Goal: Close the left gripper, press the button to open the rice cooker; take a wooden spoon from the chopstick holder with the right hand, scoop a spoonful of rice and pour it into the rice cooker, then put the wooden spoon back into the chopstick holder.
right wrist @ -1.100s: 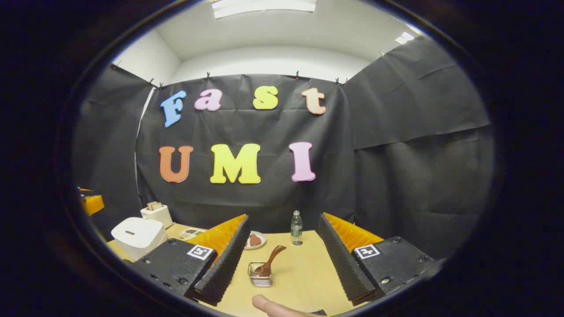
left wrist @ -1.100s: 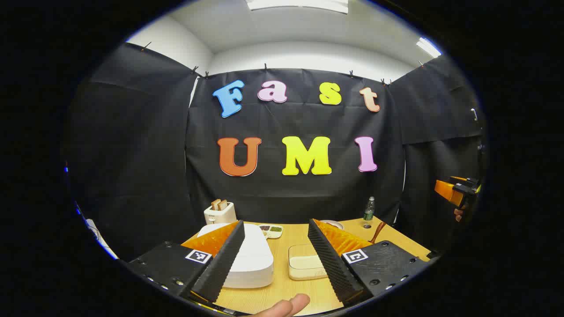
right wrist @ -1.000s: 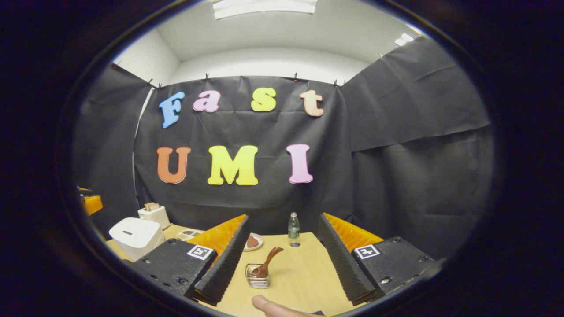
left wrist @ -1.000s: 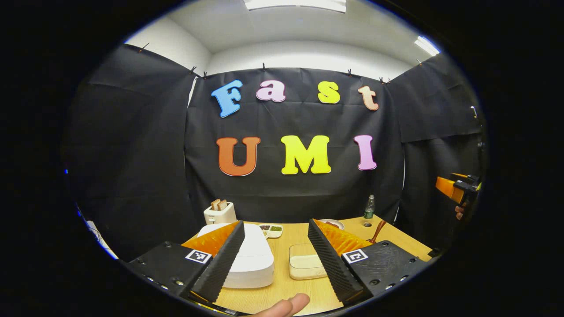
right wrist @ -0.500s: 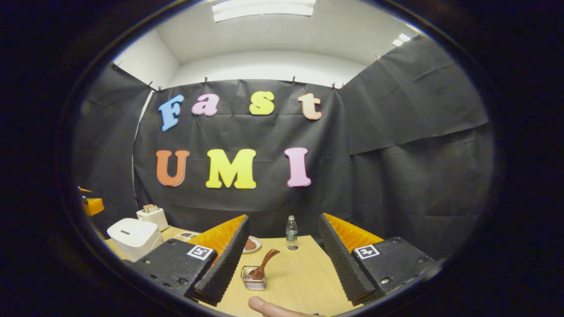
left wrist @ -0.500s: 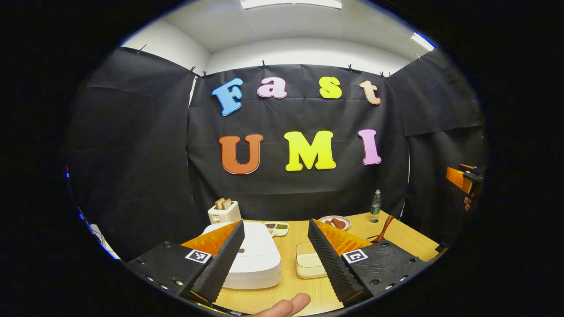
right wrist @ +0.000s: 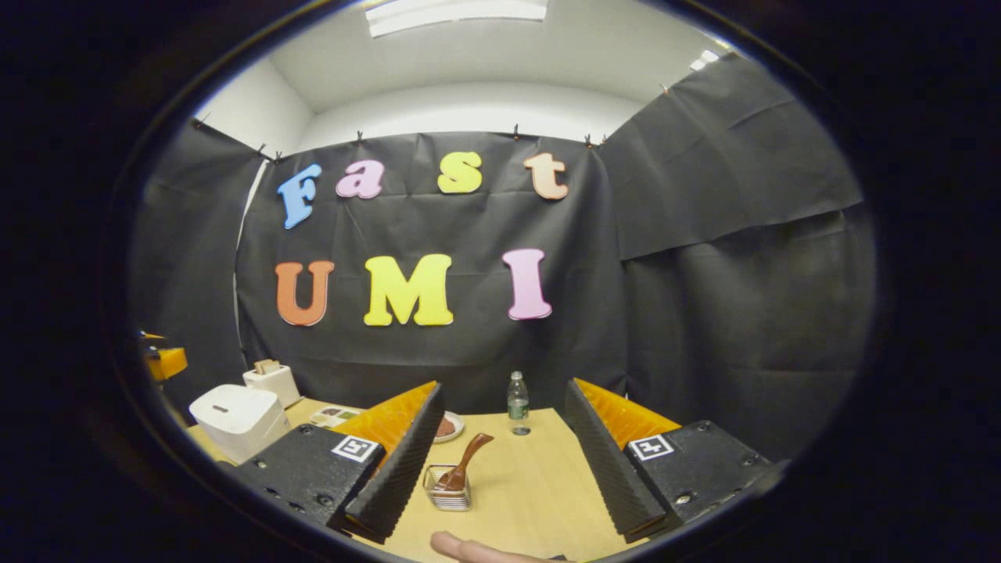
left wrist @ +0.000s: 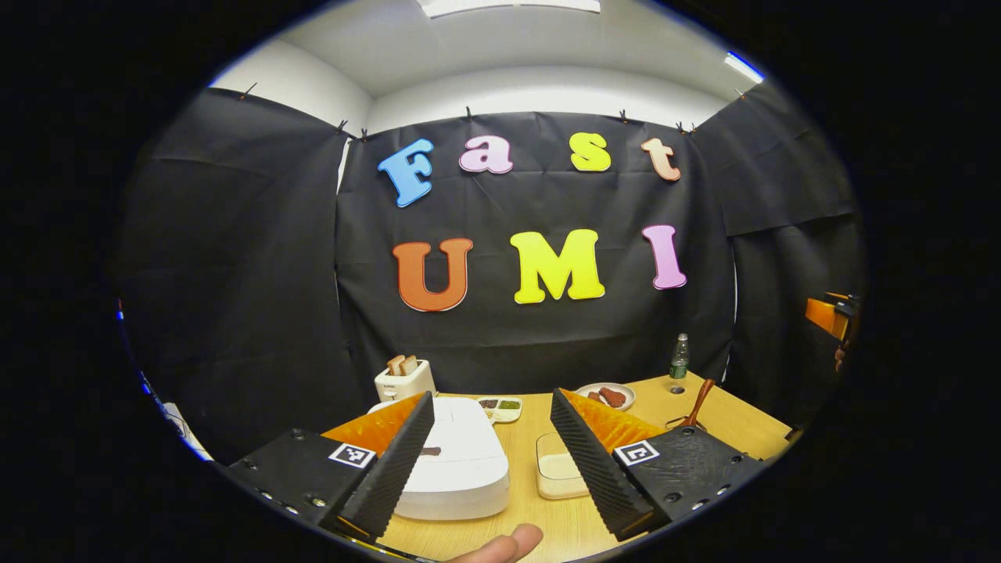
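Compared with a second ago, the left gripper view has swung a bit: the rice cooker (left wrist: 461,461) now sits more toward the middle between the fingers and its dark button slot shows on the lid, and the plate of food (left wrist: 606,395) has come more into sight. In the right gripper view the chopstick holder (right wrist: 447,489) has slid slightly left and down.

Left hand-held gripper (left wrist: 489,461) is spread wide, nothing between its fingers, hovering above the worktop (left wrist: 547,524) with the cooker lid still down. Right hand-held gripper (right wrist: 500,469) is also spread wide and empty (a fingertip (right wrist: 461,547) pokes in at the bottom edge of its view).

Counting: one white rice cooker, one shallow tray of rice (left wrist: 557,473) just right of it, one wire chopstick holder with one wooden spoon (right wrist: 465,461) leaning in it, one water bottle (right wrist: 516,403), one plate, one small divided dish (left wrist: 500,407), one toaster (left wrist: 404,379) with two slices up.

Room-wise, the spoon's holder stands alone on bare wood between the right fingers, well apart from the bottle and plate behind it. The cooker is near the worktop's left side, the toaster at the back corner by the cloth wall.
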The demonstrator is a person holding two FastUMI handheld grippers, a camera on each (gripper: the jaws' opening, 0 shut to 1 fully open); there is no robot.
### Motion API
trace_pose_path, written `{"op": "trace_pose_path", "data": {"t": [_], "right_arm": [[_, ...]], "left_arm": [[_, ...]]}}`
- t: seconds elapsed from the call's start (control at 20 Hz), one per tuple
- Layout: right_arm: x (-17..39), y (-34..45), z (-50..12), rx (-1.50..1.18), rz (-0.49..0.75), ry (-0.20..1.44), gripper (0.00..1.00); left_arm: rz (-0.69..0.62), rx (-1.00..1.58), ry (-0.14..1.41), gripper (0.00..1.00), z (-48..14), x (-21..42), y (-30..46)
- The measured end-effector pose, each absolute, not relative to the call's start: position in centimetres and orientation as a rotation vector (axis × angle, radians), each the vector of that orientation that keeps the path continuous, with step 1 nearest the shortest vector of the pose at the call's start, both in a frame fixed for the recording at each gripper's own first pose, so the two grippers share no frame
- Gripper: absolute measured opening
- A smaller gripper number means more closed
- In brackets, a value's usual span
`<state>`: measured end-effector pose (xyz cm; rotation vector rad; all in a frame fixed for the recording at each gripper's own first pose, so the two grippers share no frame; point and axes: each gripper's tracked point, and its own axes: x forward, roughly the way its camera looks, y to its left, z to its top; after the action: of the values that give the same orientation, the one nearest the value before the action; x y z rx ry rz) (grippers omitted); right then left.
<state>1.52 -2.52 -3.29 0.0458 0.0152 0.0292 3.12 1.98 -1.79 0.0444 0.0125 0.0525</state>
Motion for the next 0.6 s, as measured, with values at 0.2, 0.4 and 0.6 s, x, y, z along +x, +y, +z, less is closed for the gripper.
{"op": "trace_pose_path", "data": {"t": [0.2,0.4,0.6], "right_arm": [[2.6,-3.0,-4.3,0.064,0.056,0.014,1.00],[3.2,-3.6,-6.4,0.089,0.065,0.051,1.00],[4.4,-4.9,-7.6,0.082,0.045,0.068,1.00]], "left_arm": [[0.061,0.040,-0.004,0.72,-1.7,4.4,2.7],[0.048,0.079,0.019,0.37,-2.3,5.6,2.4],[0.063,0.120,0.056,0.36,-3.3,7.0,3.0]]}}
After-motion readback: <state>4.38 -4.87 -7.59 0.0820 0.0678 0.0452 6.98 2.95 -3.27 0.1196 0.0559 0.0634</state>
